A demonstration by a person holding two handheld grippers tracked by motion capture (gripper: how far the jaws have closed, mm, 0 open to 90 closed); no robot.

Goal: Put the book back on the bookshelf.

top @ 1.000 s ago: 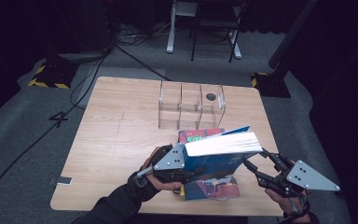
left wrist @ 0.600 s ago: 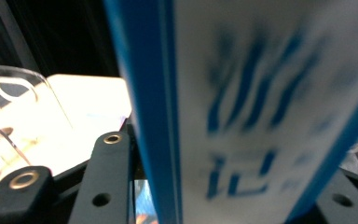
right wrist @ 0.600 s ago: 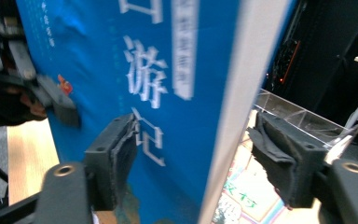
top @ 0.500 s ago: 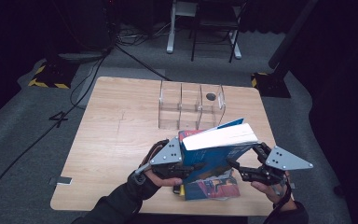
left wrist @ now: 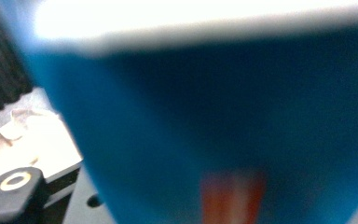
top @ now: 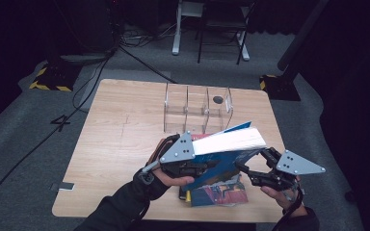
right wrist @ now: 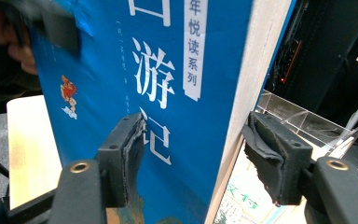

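A thick blue book [top: 221,161] with a white page block hangs tilted above the table, its right end higher. My left gripper [top: 203,168] is shut on its lower left part; the jaws have just eased open a little with the book still between them. The blue cover [left wrist: 223,116] is blurred and close in the left gripper view. My right gripper [top: 253,161] straddles the book's right end. In the right gripper view [right wrist: 193,158] the blue cover [right wrist: 168,70] stands between the pads; the jaws have just been closing, and a thin gap shows at the right pad [right wrist: 265,158].
A second book with a red and blue cover [top: 221,192] lies on the wooden table [top: 120,144] under the raised one. A clear compartmented box [top: 197,108] stands at the back, a small dark thing [top: 218,100] in its right section.
The left hand has risen and the blue book tilts up more steeply. The right gripper has come in leftward from the table's edge to the book's right end.
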